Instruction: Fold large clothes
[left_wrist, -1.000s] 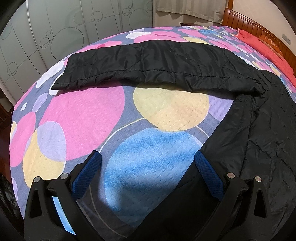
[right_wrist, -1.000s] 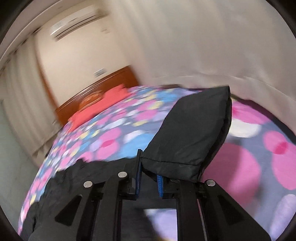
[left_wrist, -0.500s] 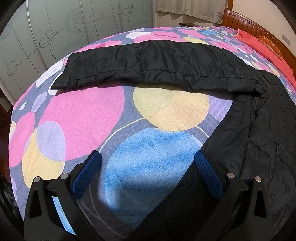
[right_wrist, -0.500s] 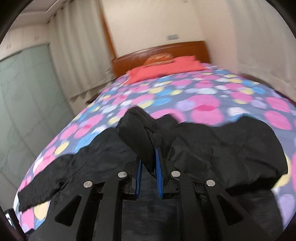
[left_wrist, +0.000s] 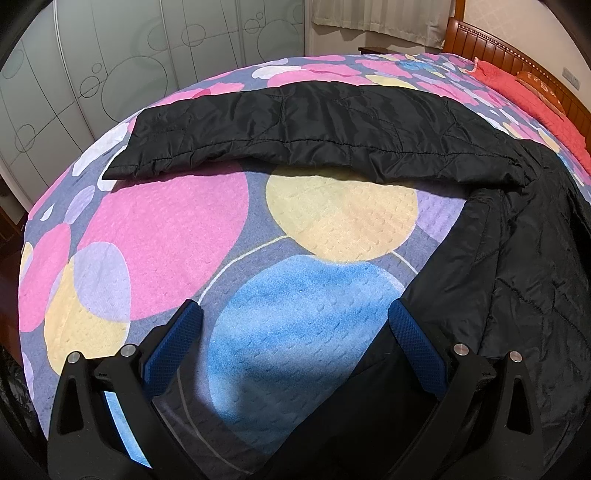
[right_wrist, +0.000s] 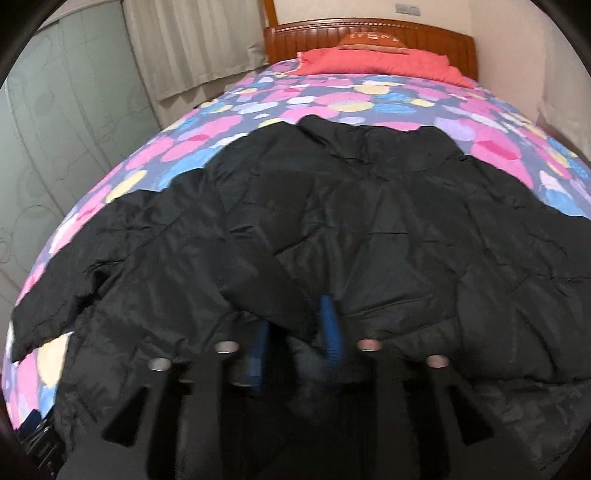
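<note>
The right gripper (right_wrist: 295, 328) had swung the sleeve onto the black jacket (right_wrist: 332, 221), jaws parting; the left gripper (left_wrist: 295, 332) stayed open, unmoved.

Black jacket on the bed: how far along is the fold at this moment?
Early. Done: the black jacket lies spread on the patterned bedspread, and one sleeve appears laid across its body. In hand: the right gripper has jaws part-open around a fold of that fabric; whether it grips is unclear. The left gripper is open and empty. Left: the outstretched sleeve is not folded in, nor the body folded over.
</note>
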